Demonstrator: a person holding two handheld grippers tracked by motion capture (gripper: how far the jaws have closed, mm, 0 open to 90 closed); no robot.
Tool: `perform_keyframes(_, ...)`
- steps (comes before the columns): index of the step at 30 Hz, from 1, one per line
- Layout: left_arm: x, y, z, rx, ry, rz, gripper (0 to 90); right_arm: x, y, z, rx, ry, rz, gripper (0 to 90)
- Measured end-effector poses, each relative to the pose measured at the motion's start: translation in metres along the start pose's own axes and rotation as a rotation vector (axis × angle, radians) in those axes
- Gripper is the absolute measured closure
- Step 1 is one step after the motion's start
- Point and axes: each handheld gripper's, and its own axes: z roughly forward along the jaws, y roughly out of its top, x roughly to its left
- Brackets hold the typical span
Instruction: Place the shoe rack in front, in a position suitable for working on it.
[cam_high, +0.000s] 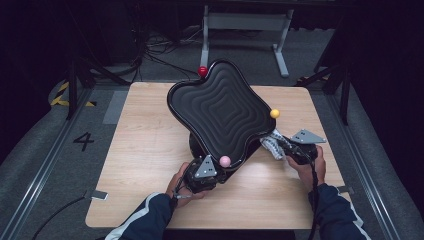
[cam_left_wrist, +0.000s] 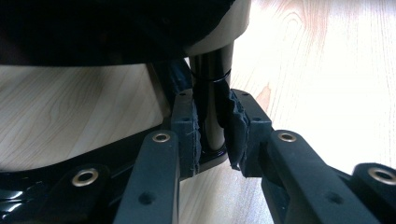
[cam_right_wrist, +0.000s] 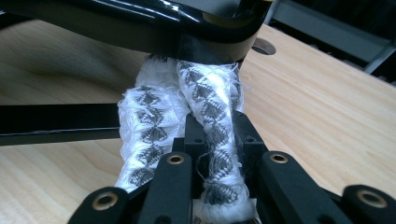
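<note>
A light wooden desk (cam_high: 150, 150) is set on grey floor (cam_high: 45, 145); a metal stand (cam_high: 245, 22) is seen at twelve o'clock, in darkness.

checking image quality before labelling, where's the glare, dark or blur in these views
High view: dim, black surroundings, table evenly lit. Left gripper view: wood at right blown out white, black tray underside nearly featureless. Right gripper view: patterned cloth sharp, glossy highlights on the tray's rim, background soft.

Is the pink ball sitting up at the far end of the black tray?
No, the pink ball sits at the near edge of the black tray, beside the left gripper.
</note>
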Motion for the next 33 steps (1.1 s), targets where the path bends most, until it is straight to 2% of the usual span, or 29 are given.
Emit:
perform_keyframes(8, 0.002, -0.002, 0.0, -0.023, -0.016, -0.02, 73.6, 0.006, 0.001, -0.003, -0.01, 0.003, -0.029, 79.9)
perform_keyframes(12, 0.003, -0.002, 0.001, -0.025, -0.023, -0.022, 73.6, 0.008, 0.005, -0.014, -0.038, 0.005, -0.044, 80.0)
perform_keyframes(15, 0.003, -0.002, 0.001, -0.023, -0.025, -0.029, 73.8, 0.007, 0.004, -0.021, -0.036, 0.002, -0.063, 80.0)
perform_keyframes(20, 0.003, -0.001, 0.002, -0.023, -0.025, -0.032, 73.9, 0.0, 0.006, -0.033, -0.072, -0.005, -0.023, 80.2)
perform_keyframes(26, 0.003, -0.001, 0.003, -0.023, -0.024, -0.031, 73.9, 0.013, 0.018, -0.043, -0.119, 0.004, -0.072, 80.4)
perform_keyframes(28, 0.003, -0.001, 0.003, -0.031, -0.018, -0.027, 73.9, 0.017, 0.02, -0.045, -0.135, 0.017, -0.076, 80.4)
perform_keyframes(30, 0.003, -0.001, 0.004, -0.028, -0.018, -0.028, 73.9, 0.023, 0.022, -0.048, -0.144, 0.026, -0.106, 80.4)
perform_keyframes(33, 0.002, 0.0, 0.003, -0.019, -0.015, -0.026, 73.9, 0.033, 0.027, -0.054, -0.188, 0.063, -0.132, 80.4)
